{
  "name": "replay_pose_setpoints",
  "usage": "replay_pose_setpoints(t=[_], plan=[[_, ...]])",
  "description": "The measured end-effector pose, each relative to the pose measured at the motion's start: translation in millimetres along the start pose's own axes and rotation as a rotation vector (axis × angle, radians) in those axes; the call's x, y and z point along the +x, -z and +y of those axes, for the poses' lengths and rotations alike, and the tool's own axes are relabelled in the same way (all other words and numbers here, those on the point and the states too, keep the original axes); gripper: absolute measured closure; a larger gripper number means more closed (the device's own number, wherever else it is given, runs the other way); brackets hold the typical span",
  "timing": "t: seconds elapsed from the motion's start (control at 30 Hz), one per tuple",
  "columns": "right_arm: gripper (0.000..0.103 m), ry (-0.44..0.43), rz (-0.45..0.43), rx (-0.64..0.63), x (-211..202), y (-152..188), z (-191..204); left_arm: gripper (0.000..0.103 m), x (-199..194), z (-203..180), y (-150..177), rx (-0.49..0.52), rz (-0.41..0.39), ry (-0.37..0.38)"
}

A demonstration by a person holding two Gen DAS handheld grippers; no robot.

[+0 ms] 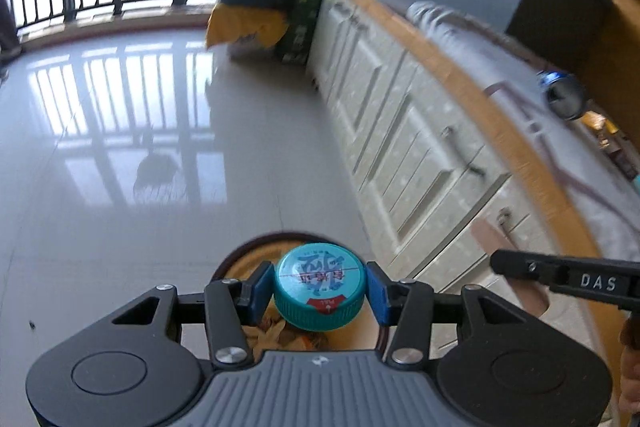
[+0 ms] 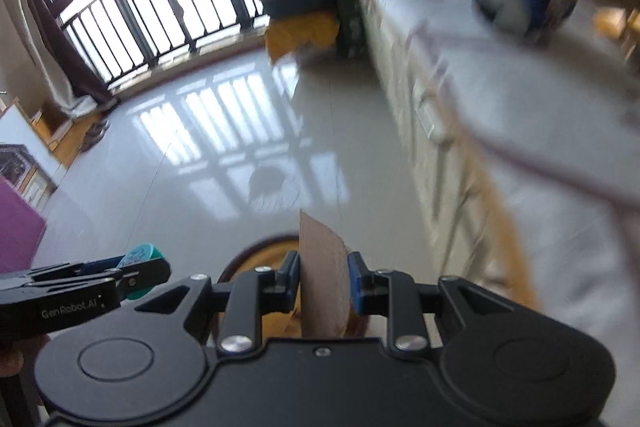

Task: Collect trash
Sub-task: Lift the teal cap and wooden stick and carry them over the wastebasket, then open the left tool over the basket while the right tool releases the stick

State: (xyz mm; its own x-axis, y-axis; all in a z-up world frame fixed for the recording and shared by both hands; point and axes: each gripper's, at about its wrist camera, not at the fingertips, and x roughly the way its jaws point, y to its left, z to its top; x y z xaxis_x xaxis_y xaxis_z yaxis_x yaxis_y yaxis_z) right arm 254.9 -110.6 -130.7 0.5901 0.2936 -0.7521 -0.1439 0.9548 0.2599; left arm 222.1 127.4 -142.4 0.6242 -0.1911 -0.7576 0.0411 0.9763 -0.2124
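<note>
Left hand-held gripper (image 1: 319, 287) and right hand-held gripper (image 2: 323, 281) side by side, seemingly clamped, pointing forward.

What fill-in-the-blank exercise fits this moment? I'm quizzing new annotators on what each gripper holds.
1. The left gripper is shut on a teal ____.
2. The right gripper pinches a brown piece of ____.
3. Both hang above a round bin that stands on the ____.
4. The blue can lies on the ____.

Missing words: bottle cap; cardboard; floor; counter
</note>
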Motion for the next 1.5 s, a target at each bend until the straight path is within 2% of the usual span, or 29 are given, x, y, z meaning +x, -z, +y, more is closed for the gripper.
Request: replay_pose_setpoints(t=[0.17,0.33,0.7,0.9,1.0,1.23,1.37,1.5], plan=[[0.077,-0.007,0.112,0.003,44.8,7.4,3.1,0.053,34.0,12.9,12.8,-0.034,0.074,-0.015],[0.077,-0.037,0.188,0.06,85.6,14.7,3.1,0.053,64.5,24.1,26.8,-0.051,0.137,-0.031],[0.076,-0.034,0.326,0.064,157.3,36.1,9.9,0.053,116.0,43.7,49.6,-0.058,0.252,-0.056],[0.076,-0.036,0.341,0.061,172.1,39.1,7.7,0.053,132.1,46.4,57.4,-0.055,0.28,-0.06],[0.076,-0.045,0.317,0.066,169.6,36.1,2.5,0.053,135.6,44.8,55.7,-0.045,0.275,-0.055],[0.069,-0.098,0.248,0.115,167.5,30.8,-4.0,0.053,142.2,40.4,43.9,-0.006,0.247,-0.068],[0.067,-0.082,0.27,0.098,170.6,32.5,-2.3,0.053,147.2,36.2,42.6,0.025,0.263,-0.069],[0.063,-0.05,0.329,0.087,176.7,36.3,-3.5,0.052,151.4,32.8,44.6,0.048,0.281,-0.073]])
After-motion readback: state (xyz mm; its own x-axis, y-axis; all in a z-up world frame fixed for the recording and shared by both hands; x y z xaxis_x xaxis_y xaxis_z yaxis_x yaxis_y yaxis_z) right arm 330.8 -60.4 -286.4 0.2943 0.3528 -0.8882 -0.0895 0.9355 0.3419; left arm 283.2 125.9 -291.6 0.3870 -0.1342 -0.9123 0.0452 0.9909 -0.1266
